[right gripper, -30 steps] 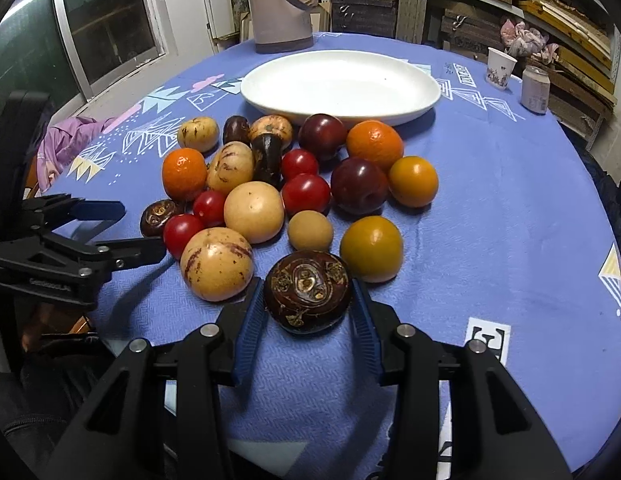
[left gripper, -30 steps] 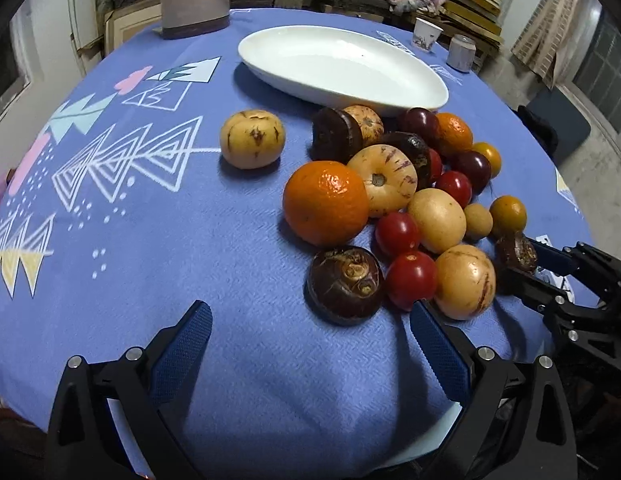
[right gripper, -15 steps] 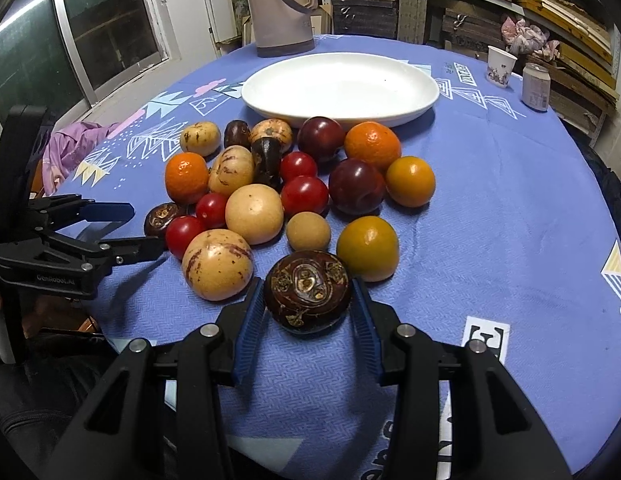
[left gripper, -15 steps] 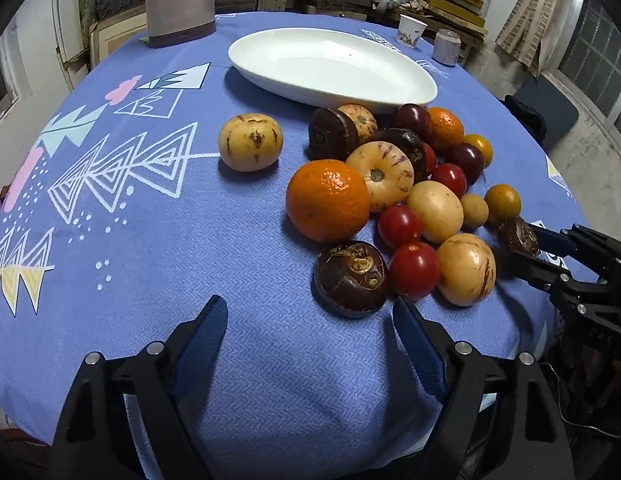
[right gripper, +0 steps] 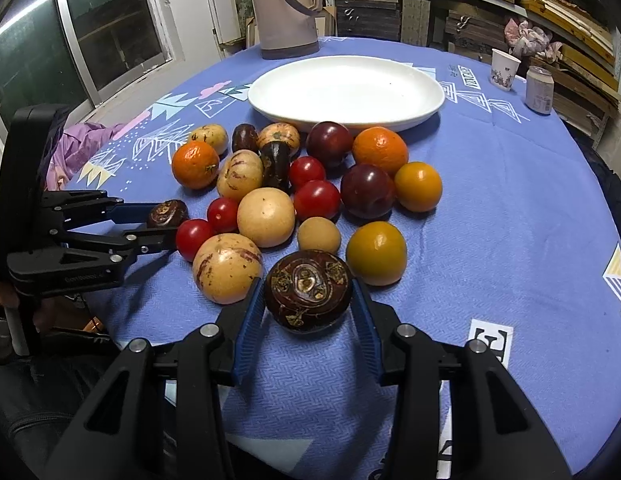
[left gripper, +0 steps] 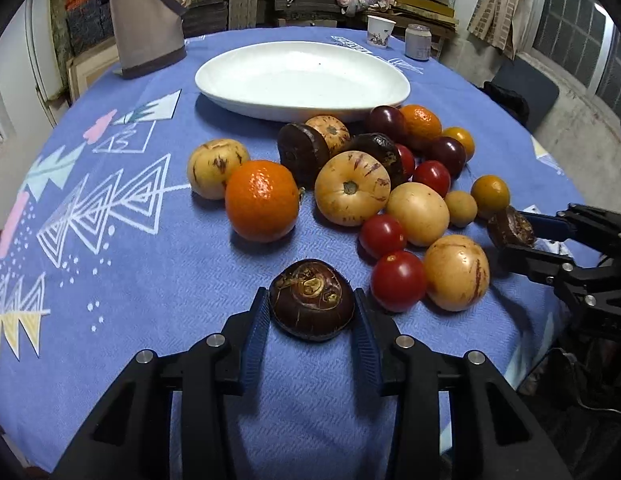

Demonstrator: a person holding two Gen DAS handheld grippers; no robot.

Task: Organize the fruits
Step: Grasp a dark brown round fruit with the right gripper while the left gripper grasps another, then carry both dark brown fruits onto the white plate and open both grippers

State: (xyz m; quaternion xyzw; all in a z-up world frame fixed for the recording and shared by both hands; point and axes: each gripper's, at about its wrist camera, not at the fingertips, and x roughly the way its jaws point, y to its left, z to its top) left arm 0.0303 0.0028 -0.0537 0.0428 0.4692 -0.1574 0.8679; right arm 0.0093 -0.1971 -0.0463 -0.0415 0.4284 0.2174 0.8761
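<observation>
A pile of fruit lies on the blue tablecloth: oranges (left gripper: 261, 200), red tomatoes (left gripper: 398, 280), pale striped melons (left gripper: 456, 271), dark plums (right gripper: 366, 190) and dark brown mangosteens. An empty white oval plate (left gripper: 302, 78) stands behind the pile. My left gripper (left gripper: 312, 316) is shut on a dark mangosteen (left gripper: 311, 299) at the pile's near edge; it also shows in the right wrist view (right gripper: 166, 213). My right gripper (right gripper: 308, 304) is shut on another mangosteen (right gripper: 307, 290), also visible in the left wrist view (left gripper: 510, 226).
A grey-pink jug (left gripper: 144, 20) stands at the back left of the round table. A paper cup (left gripper: 377, 35) and a small can (left gripper: 418, 41) stand at the back right. Shelves with stacked boards run behind. A window (right gripper: 70, 32) is to the left.
My left gripper has moved forward around the near mangosteen and closed on it. My right gripper has stayed shut on its mangosteen, barely moving.
</observation>
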